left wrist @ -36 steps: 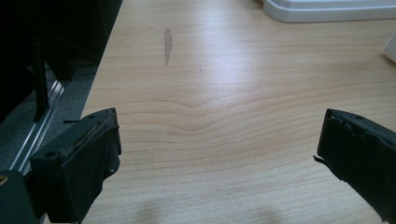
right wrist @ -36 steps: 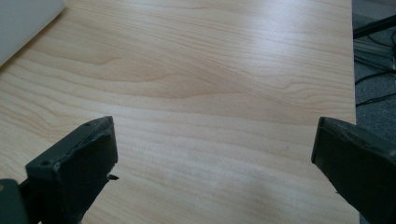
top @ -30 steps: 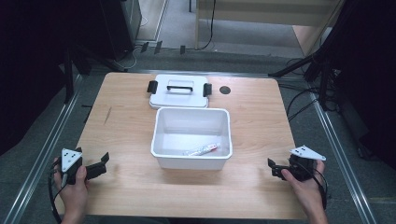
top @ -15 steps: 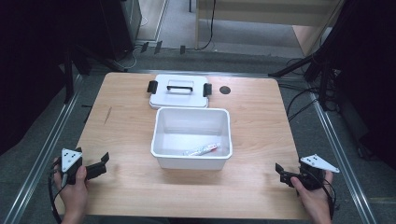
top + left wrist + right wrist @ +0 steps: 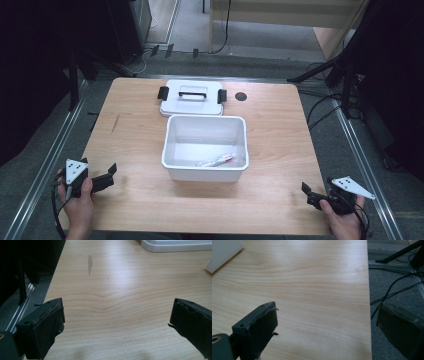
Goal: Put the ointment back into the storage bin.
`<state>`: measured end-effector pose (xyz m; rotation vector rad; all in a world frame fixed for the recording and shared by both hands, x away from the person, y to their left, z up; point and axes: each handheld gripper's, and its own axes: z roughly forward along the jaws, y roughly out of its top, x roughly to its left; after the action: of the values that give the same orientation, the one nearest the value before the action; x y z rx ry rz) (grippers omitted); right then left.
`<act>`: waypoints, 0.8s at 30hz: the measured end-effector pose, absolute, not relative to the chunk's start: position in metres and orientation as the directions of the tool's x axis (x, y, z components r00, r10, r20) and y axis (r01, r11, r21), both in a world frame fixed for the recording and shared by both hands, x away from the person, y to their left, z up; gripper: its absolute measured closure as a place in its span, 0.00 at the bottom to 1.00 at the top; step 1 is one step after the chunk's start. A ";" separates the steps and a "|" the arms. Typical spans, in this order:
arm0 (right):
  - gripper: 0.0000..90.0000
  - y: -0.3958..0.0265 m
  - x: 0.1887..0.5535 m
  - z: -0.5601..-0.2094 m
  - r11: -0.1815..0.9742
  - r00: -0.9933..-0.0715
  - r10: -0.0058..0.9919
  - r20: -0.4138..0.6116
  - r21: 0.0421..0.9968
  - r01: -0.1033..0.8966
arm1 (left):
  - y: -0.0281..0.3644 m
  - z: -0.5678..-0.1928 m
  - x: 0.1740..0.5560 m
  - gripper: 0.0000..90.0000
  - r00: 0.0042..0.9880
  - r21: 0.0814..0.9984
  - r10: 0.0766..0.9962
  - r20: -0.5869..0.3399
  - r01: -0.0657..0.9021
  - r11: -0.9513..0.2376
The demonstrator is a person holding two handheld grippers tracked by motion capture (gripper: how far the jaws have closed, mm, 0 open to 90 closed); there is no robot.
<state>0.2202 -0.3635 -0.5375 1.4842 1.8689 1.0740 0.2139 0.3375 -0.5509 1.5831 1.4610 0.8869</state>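
Left hand-held gripper (image 5: pixel 107 172): held over the near left corner of the tabletop (image 5: pixel 280 150), jaws spread wide with nothing between them; in the left gripper view bare wood shows in the gap.
Right hand-held gripper (image 5: pixel 309 192): at the near right corner of the tabletop, jaws spread and empty; in the right gripper view one jaw hangs over the right edge, above the grey floor (image 5: pixel 397 277).
White bin (image 5: pixel 172 137): open, near the middle of the tabletop, well apart from both hand-held grippers.
Tube (image 5: pixel 215 160): lies flat inside the white bin, by its near wall.
Lid (image 5: pixel 191 97): white, with black clips at both ends, flat at the far edge of the tabletop, just beyond the white bin.
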 end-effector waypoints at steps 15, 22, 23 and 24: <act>0.08 -0.357 0.215 -0.547 0.076 -0.205 0.978 0.040 0.848 0.525 | 0.341 -0.551 0.215 0.00 0.097 0.893 0.994 -0.054 0.449 0.004; 0.13 -0.355 0.218 -0.547 0.089 -0.204 0.979 0.029 0.833 0.545 | 0.341 -0.551 0.216 0.00 0.097 0.890 0.994 -0.053 0.455 0.003; 0.15 -0.355 0.218 -0.547 0.087 -0.203 0.979 0.030 0.834 0.545 | 0.341 -0.551 0.216 0.00 0.099 0.889 0.994 -0.054 0.458 0.002; 0.15 -0.356 0.218 -0.547 0.086 -0.206 0.978 0.033 0.835 0.544 | 0.341 -0.551 0.217 0.00 0.099 0.888 0.994 -0.053 0.459 0.002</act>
<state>0.2180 -0.3557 -0.5474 1.4980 1.8127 1.0082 0.2167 0.3407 -0.5509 1.5751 1.4738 0.8417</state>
